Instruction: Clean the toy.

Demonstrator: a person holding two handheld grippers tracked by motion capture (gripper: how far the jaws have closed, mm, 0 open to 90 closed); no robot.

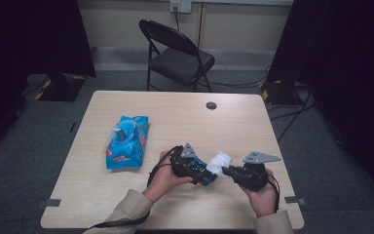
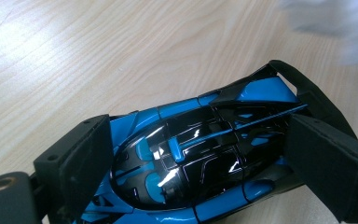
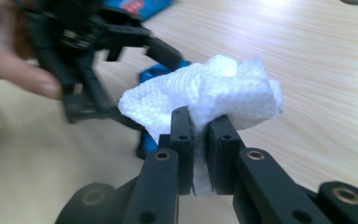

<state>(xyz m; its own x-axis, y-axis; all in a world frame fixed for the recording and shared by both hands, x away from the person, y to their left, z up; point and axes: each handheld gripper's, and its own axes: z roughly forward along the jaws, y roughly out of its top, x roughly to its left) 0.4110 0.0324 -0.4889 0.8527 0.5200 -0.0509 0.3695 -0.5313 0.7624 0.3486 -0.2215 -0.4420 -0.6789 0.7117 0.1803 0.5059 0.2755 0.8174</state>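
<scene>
A glossy blue and black toy car (image 2: 200, 158) lies clamped between the pads of my left gripper (image 2: 205, 163), just above the wooden table (image 2: 98, 60). From above, the left gripper (image 1: 205, 176) holds that toy car (image 1: 200, 171) near the table's front middle. My right gripper (image 3: 199, 140) is shut on a crumpled white wipe (image 3: 205, 93), which bulges out past the fingertips. In the high view the right gripper (image 1: 225, 170) holds the wipe (image 1: 219, 161) right beside the car, slightly above it. The left gripper (image 3: 98, 60) and a bit of blue car (image 3: 156, 73) sit just behind the wipe.
A blue pack of wet wipes (image 1: 126, 141) lies on the table's left half. A round cable hole (image 1: 211, 105) sits near the far edge. A black folding chair (image 1: 177, 53) stands beyond the table (image 1: 175, 112). Dark curtains flank both sides, with cables on the floor at right.
</scene>
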